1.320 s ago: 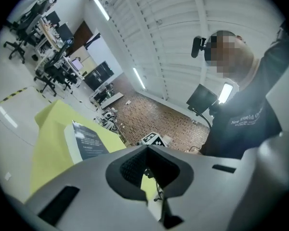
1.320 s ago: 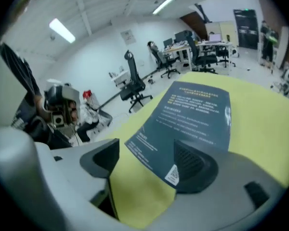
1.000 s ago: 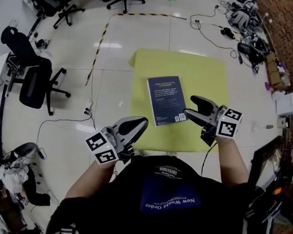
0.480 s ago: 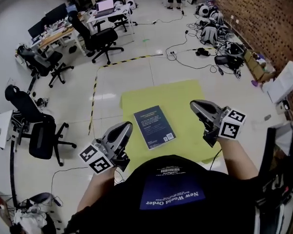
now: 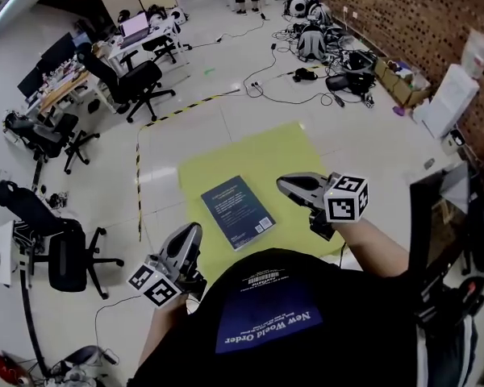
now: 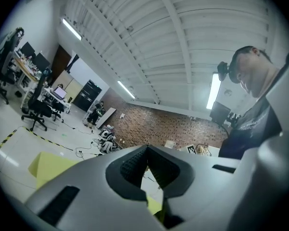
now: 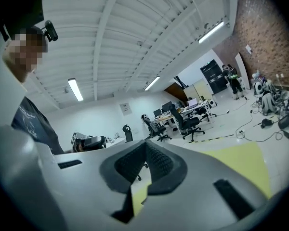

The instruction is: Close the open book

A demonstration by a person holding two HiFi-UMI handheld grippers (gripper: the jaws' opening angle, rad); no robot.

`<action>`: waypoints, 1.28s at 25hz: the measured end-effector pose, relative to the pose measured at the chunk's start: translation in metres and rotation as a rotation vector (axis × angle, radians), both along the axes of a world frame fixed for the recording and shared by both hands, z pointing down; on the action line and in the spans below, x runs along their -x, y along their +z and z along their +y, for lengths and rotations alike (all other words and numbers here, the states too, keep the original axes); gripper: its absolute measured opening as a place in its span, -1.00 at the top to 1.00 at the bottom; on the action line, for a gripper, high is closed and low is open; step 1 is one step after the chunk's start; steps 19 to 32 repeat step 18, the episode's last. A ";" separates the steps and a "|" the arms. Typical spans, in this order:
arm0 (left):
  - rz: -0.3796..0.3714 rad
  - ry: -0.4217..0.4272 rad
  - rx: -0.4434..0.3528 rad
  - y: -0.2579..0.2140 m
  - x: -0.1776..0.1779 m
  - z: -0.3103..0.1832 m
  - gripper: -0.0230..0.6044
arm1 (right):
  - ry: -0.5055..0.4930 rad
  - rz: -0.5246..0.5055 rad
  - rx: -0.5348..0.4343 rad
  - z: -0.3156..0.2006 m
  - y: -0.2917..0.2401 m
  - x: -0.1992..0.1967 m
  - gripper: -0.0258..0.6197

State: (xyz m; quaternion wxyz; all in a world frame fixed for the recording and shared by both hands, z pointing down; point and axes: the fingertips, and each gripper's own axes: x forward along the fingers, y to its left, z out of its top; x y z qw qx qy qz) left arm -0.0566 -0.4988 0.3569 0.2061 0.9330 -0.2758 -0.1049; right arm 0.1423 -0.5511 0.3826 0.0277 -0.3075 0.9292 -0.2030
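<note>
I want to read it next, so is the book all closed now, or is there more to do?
Done: the book lies flat and closed on the yellow mat. In hand: nothing; the left claw and the right claw are both shut, empty and clear of the book. Left: nothing that I can see.

The book (image 5: 236, 212) is dark blue with white print, the mat (image 5: 258, 156) yellow, the floor (image 5: 113, 168) pale, its tape (image 5: 177, 112) black-and-yellow striped, the left gripper (image 5: 191, 234) and right gripper (image 5: 286, 185) grey with black-and-white marker squares.
</note>
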 end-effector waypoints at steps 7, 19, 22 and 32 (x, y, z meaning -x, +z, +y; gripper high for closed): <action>0.002 -0.003 0.006 0.000 0.006 -0.001 0.91 | -0.045 0.047 -0.034 -0.002 -0.009 0.020 0.96; 0.007 0.001 0.011 -0.002 0.008 0.000 0.91 | -0.059 0.062 -0.050 0.008 0.004 0.011 0.96; 0.007 0.001 0.011 -0.002 0.008 0.000 0.91 | -0.059 0.062 -0.050 0.008 0.004 0.011 0.96; 0.007 0.001 0.011 -0.002 0.008 0.000 0.91 | -0.059 0.062 -0.050 0.008 0.004 0.011 0.96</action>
